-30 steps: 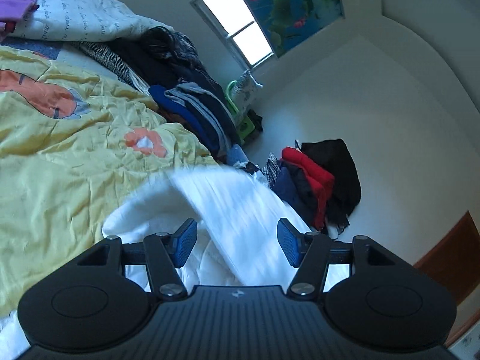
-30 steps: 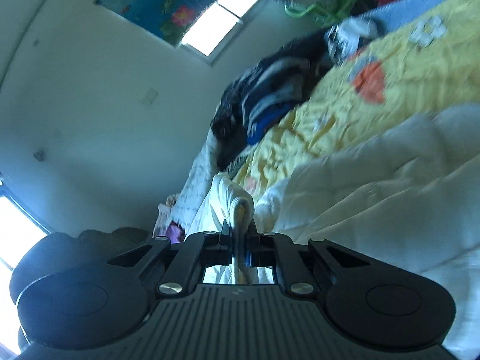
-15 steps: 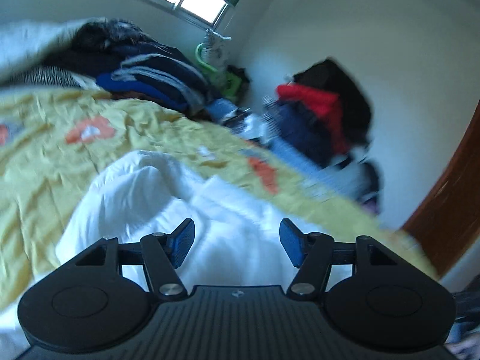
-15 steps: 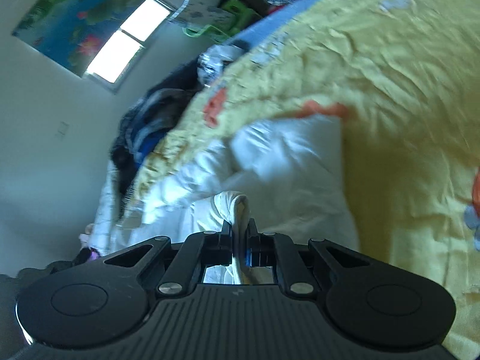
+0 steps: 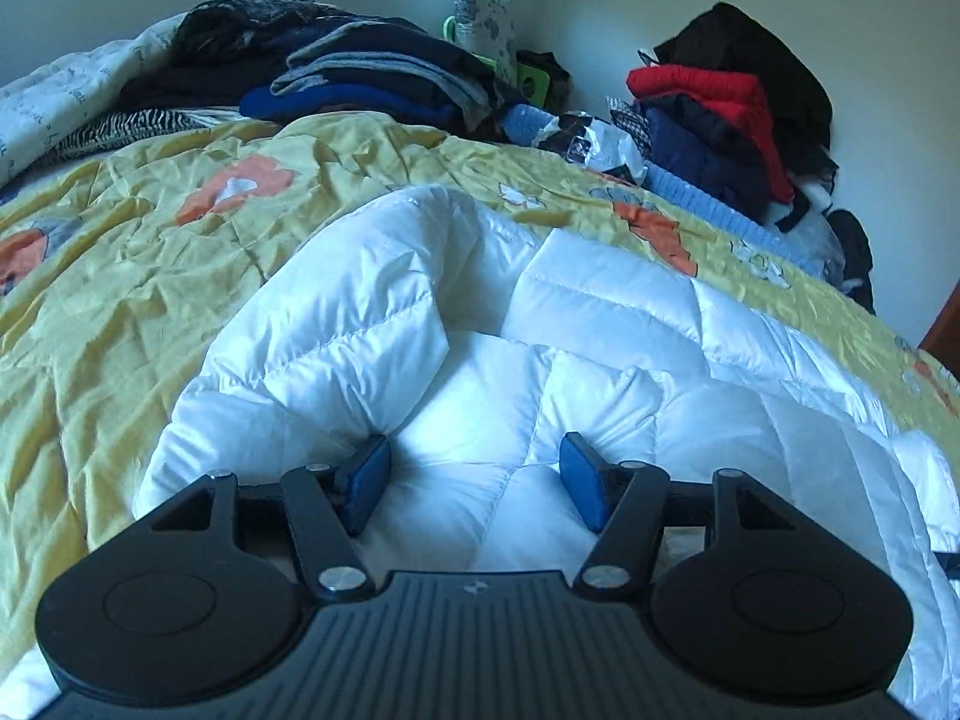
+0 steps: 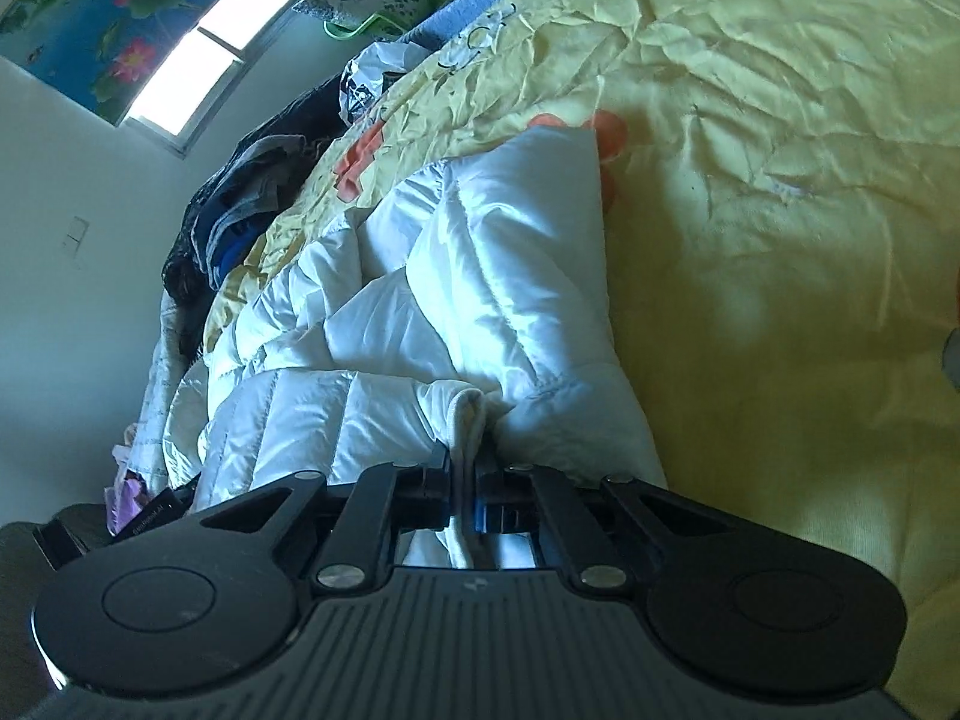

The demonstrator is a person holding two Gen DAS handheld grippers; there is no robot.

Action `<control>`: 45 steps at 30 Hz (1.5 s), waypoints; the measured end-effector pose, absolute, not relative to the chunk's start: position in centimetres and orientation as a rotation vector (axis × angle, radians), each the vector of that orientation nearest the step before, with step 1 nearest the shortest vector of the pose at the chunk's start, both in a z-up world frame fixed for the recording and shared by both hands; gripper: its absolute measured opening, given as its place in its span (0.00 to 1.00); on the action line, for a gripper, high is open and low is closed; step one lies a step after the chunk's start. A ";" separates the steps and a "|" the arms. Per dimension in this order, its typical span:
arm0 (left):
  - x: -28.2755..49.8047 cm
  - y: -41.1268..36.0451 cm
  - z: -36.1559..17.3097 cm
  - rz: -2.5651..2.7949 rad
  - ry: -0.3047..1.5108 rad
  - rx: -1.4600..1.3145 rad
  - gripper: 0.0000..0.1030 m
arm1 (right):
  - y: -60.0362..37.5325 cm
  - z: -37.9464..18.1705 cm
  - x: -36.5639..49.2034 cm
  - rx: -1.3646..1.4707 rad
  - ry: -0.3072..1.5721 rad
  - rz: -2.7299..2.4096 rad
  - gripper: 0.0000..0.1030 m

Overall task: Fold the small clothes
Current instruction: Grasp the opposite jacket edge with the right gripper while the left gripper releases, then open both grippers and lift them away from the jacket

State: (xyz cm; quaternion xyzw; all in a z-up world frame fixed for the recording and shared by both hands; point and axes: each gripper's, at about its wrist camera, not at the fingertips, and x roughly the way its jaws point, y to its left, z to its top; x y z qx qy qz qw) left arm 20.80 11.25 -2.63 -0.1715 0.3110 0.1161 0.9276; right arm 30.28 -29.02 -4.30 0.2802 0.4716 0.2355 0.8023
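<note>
Lowered onto crinkled yellow bedspread (image 6: 780,180), puffy quilted white jacket (image 5: 420,312) sags.

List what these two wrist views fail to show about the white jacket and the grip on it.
- Left wrist view: the white puffer jacket's near edge is hidden under the open left hand-held gripper.
- Right wrist view: which part the shut right hand-held gripper pinches; only a ribbed hem shows.
- Both views: the jacket's full outline; folds hide it.
</note>
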 end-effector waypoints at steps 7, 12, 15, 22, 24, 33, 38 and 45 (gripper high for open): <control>16.5 11.9 2.6 0.182 0.458 -0.307 0.61 | -28.8 -0.6 27.5 0.477 0.875 0.474 0.38; 17.2 12.5 5.0 0.186 0.421 -0.241 0.63 | -27.8 3.4 25.4 0.364 0.701 0.447 0.50; 19.4 12.3 4.6 0.196 0.436 -0.216 0.63 | -25.1 4.5 25.4 0.347 0.711 0.564 0.58; 24.6 12.6 0.4 0.267 0.604 -0.180 0.63 | -19.0 0.8 28.0 0.166 0.824 0.577 0.66; 25.5 12.9 -1.6 0.274 0.689 -0.154 0.65 | -18.4 -0.7 27.5 0.127 0.842 0.583 0.66; 25.2 12.5 -3.7 0.273 0.670 -0.115 0.71 | -18.4 -2.5 25.9 0.084 0.767 0.620 0.67; 23.1 12.6 -2.2 0.305 0.632 -0.152 0.70 | -18.4 -1.3 24.1 0.059 0.749 0.577 0.73; 10.8 8.2 1.6 0.134 0.575 -0.226 0.72 | -22.7 1.7 16.7 0.209 0.743 0.595 0.78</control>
